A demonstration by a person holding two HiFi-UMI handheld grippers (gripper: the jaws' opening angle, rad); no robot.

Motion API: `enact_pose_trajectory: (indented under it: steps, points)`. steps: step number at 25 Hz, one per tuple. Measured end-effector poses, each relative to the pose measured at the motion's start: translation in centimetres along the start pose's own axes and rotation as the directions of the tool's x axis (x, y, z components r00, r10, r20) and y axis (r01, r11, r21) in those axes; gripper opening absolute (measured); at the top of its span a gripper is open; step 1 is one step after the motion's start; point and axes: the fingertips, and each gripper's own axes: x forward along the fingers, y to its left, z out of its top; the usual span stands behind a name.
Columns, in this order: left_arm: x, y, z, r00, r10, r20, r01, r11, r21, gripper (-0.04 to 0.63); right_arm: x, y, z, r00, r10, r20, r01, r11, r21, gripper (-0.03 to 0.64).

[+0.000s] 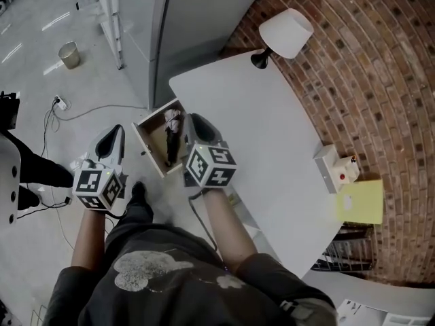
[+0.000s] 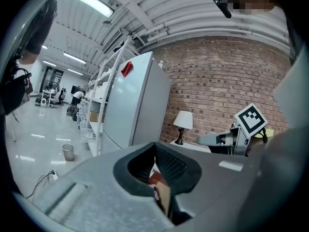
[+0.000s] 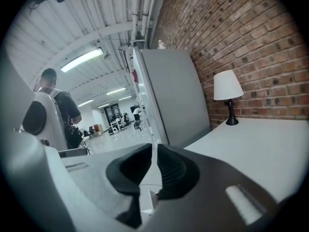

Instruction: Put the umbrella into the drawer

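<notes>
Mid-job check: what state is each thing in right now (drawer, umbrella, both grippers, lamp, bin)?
Drawer: pulled open.
Umbrella: folded, lying inside the drawer.
Left gripper: jaws together, nothing held.
Right gripper: jaws almost together, nothing between them.
Lamp: upright; cannot tell whether it is lit.
Bin: upright.

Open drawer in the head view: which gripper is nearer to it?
Right. The right gripper is at the right edge of the drawer, beside the umbrella inside it. The left gripper is off to the drawer's left, over the floor.
</notes>
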Motion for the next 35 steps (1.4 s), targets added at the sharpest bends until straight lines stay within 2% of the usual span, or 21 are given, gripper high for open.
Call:
enact_pose_trajectory:
  steps: [2, 18, 25, 35]
  points:
    - [-0.9, -1.0, -0.2, 1.000, -0.001, 0.003, 0.001, 1.000, 0.003, 0.011, -1.2, 0.2, -0.4, 1.000, 0.003, -0.003, -0.003, 1.000, -0.013, 0.006]
    - [-10.1, -8.5, -1.9, 0.999, 0.025, 0.026, -0.026, 0.999, 0.020, 0.011, -12.9, 1.4, -3.4, 0.996, 0.069, -0.048, -0.073, 0.992, -0.098, 0.005]
    - [-13.7, -11.5, -2.0, 0.999, 0.021, 0.035, -0.023, 0.998, 0.063, 0.011, -16.7, 1.5, -5.3, 0.990, 0.116, -0.075, -0.124, 0.985, -0.117, 0.005]
    - [-18.7, -10.9, -1.9, 0.997, 0.069, 0.037, -0.072, 0.994, 0.083, 0.011, -18.3, 2.9, -6.5, 0.985, 0.149, -0.086, -0.158, 0.981, -0.115, 0.005]
